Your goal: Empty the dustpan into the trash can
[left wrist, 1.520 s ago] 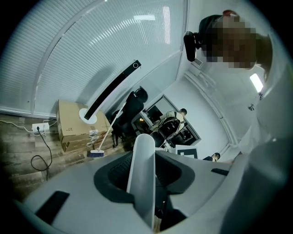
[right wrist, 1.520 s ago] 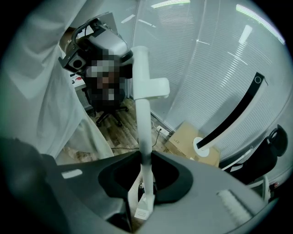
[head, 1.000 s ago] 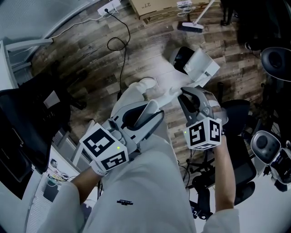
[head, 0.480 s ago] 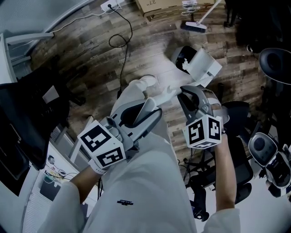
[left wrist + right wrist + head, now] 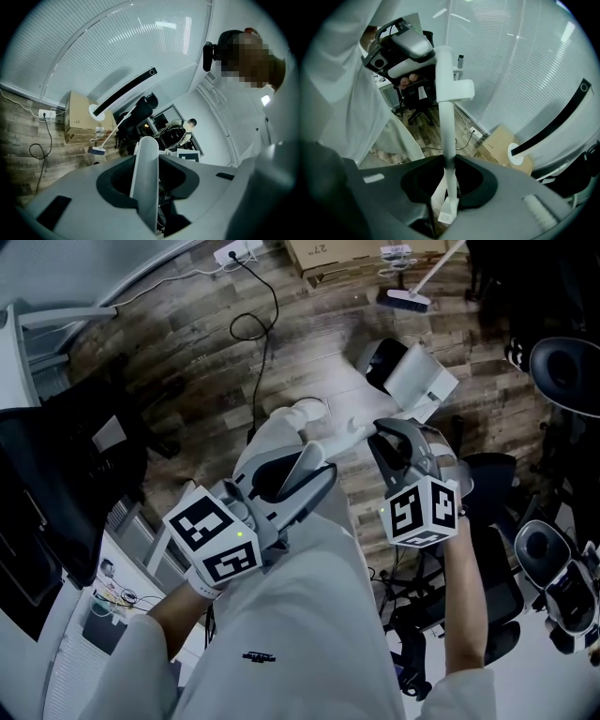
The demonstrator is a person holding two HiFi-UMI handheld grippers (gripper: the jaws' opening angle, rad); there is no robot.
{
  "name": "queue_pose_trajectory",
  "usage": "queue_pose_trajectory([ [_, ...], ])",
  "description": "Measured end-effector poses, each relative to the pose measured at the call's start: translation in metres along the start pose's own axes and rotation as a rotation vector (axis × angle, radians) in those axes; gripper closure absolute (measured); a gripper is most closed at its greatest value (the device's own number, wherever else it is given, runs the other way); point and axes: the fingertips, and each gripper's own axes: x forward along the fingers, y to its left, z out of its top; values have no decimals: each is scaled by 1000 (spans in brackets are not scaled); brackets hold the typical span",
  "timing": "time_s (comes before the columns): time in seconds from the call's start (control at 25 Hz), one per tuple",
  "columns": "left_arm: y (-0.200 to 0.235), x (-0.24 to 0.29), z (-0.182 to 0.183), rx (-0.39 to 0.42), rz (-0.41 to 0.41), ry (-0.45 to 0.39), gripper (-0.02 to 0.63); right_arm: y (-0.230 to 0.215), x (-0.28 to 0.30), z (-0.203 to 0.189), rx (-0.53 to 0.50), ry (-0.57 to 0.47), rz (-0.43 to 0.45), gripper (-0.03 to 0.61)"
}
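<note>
Left gripper (image 5: 312, 471) and right gripper (image 5: 390, 434) each pinch the dustpan handle (image 5: 343, 436) between fingers.

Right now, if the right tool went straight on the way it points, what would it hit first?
Likely the wooden floor: the right tool, clamped on the dustpan handle, angles steeply down, with nothing else visibly ahead.

1. Two grippers: the left gripper (image 5: 314, 471) and the right gripper (image 5: 388, 437).
2. One white dustpan (image 5: 427, 381) with a long handle.
3. One trash can (image 5: 378, 358).
4. One broom (image 5: 405, 299).
5. One cardboard box (image 5: 328, 251).
6. One power strip (image 5: 230, 252), with one black cable (image 5: 253, 334) plugged into it.
</note>
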Motion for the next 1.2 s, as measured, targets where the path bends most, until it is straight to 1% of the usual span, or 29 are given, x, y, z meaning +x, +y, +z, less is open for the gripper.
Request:
queue_pose_trajectory([
  [0.16, -10, 6, -4, 29, -8, 23, 488, 1, -7, -7, 20, -6, -22, 492],
  [0.44, -35, 19, -7, 137, -30, 90, 489, 0, -25, -17, 76, -18, -82, 492],
  [0.68, -57, 39, -5, 221, -49, 159, 488, -9, -44, -32, 147, -33, -158, 492],
  [0.96, -88, 63, -3, 347, -98, 236, 489, -17, -70, -50, 240, -59, -247, 492],
  [1.2, -113, 79, -9, 434, -152, 297, 489, -17, -90, -65, 311, -62, -320, 492],
])
